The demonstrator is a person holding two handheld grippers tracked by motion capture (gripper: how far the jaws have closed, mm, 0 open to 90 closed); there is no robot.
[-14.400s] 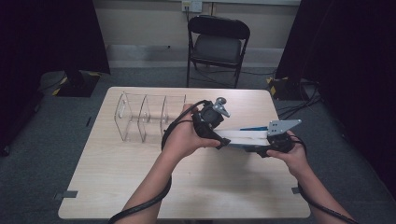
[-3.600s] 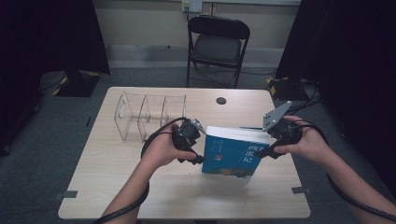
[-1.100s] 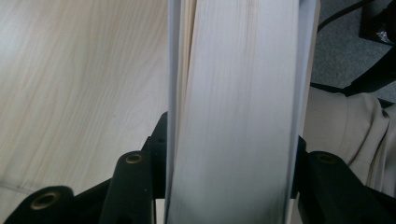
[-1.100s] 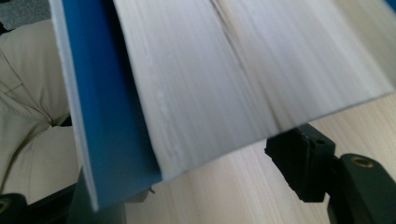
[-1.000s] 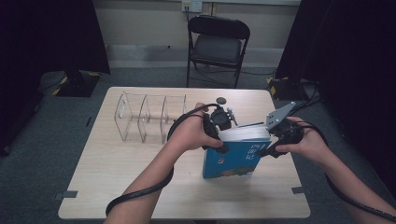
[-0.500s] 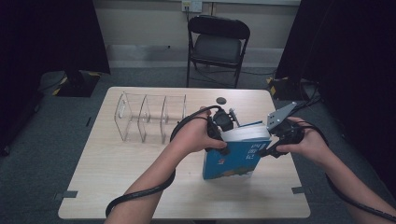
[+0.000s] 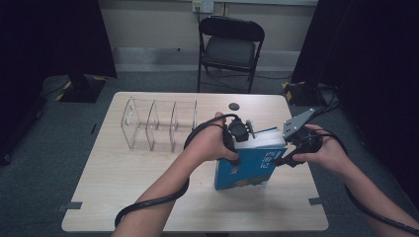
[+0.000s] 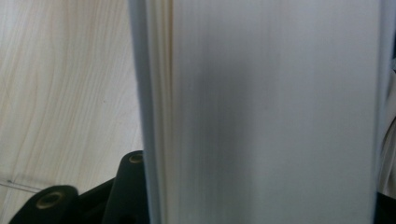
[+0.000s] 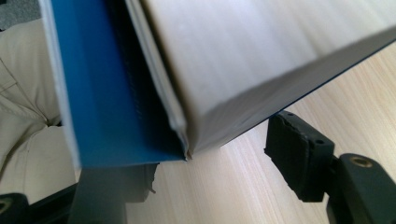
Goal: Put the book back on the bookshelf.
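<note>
Two grippers flank upright book [image 7: 247, 168], left gripper [image 7: 238, 134] at top, right gripper [image 7: 291, 148] at side

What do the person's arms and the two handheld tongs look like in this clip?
Both forearms are bare; no sleeves show. The left tongs are black, with a black cable looping round the forearm. The right tongs are black too, topped by a grey three-cornered plate, their cable trailing along the arm. The right gripper view shows a blocky black pad.
</note>
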